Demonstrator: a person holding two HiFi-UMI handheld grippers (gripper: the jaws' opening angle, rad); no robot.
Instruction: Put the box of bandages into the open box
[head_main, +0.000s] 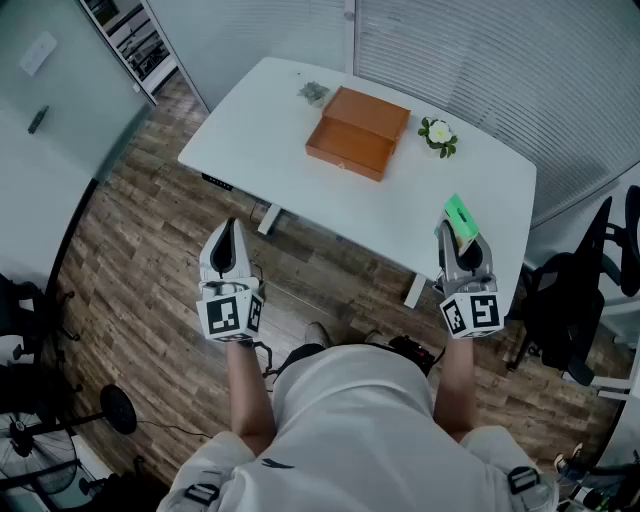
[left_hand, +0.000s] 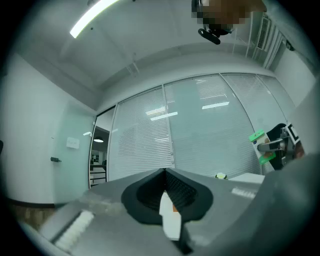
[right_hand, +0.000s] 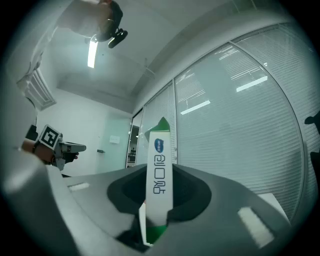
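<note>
The box of bandages (head_main: 458, 214), green and white, sticks up from my right gripper (head_main: 456, 236), which is shut on it above the table's near right edge. In the right gripper view the box (right_hand: 161, 170) stands upright between the jaws of the right gripper (right_hand: 159, 200), its printed white face towards the camera. The open brown box (head_main: 358, 132) lies on the white table (head_main: 260, 130), far ahead and to the left of that gripper. My left gripper (head_main: 230, 230) hangs over the floor in front of the table, its jaws closed to a point (left_hand: 164, 172) with nothing between them.
A small white flower (head_main: 438, 134) sits just right of the brown box, and a small grey-green thing (head_main: 313, 93) lies to the box's left. Black office chairs (head_main: 590, 290) stand at the right. Glass walls with blinds (left_hand: 210, 130) rise behind the table.
</note>
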